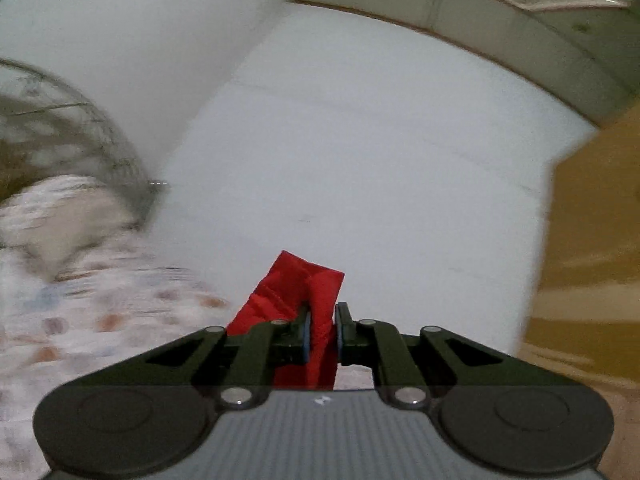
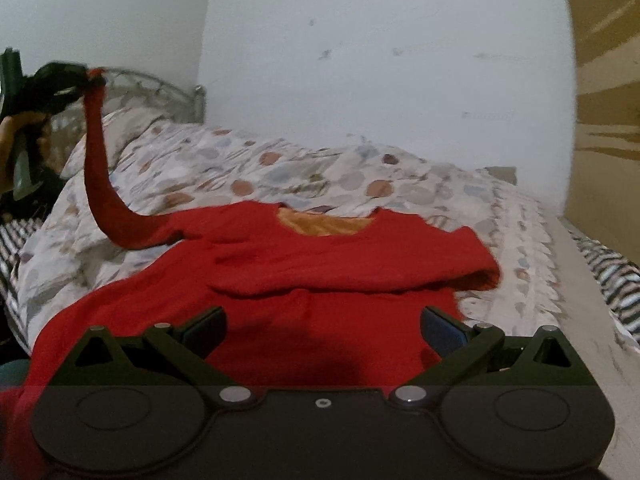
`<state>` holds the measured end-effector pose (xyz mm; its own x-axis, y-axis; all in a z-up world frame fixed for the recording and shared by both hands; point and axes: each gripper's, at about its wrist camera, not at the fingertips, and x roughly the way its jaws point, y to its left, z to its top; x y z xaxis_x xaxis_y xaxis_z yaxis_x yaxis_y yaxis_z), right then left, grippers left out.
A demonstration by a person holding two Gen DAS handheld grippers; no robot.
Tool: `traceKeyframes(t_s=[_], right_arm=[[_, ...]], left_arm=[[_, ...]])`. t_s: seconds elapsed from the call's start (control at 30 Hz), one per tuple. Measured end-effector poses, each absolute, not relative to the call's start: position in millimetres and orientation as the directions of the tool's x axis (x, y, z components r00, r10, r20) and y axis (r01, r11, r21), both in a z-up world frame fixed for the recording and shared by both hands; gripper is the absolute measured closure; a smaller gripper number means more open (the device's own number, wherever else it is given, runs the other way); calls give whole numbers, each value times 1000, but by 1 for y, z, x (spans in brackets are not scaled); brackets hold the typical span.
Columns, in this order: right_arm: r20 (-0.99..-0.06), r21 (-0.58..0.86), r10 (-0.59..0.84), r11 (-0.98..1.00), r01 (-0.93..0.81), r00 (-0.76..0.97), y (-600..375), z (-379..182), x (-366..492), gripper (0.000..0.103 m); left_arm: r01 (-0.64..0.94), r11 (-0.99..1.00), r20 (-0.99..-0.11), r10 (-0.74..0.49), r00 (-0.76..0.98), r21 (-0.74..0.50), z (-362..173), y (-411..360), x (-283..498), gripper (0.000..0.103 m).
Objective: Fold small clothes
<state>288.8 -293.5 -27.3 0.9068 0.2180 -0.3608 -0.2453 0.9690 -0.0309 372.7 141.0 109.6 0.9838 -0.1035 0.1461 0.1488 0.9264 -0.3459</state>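
Observation:
A small red sweater with an orange lining at the neck lies flat on a spotted bedcover. Its right sleeve is folded across the chest. The left sleeve is pulled up into the air at the far left, where my left gripper is shut on its cuff. In the left wrist view the red cuff sticks out between the pads of the left gripper, raised well above the bed. My right gripper hovers open over the sweater's lower part, with nothing between its fingers.
White walls meet behind the bed. A metal headboard and a pillow sit at the left. A yellow-brown cupboard stands at the right. A hand holds the left gripper. Striped sheet shows at the bed's right edge.

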Motion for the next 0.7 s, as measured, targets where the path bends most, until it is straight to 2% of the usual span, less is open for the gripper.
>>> traceKeyframes(t_s=[0.13, 0.33, 0.53, 0.7], right_arm=[[-355, -8, 171, 982, -186, 919, -315, -27, 280, 1], [-362, -20, 69, 996, -81, 930, -348, -30, 264, 1], [-385, -26, -36, 999, 28, 922, -378, -41, 251, 1], [-398, -12, -77, 997, 79, 914, -392, -46, 249, 1]], left_arm=[[338, 907, 134, -313, 940, -253, 116, 60, 385, 92], [534, 828, -1, -542, 840, -169, 83, -43, 389, 92], [626, 759, -181, -651, 737, -182, 16, -94, 379, 92], [656, 729, -304, -681, 666, -194, -18, -101, 376, 88]])
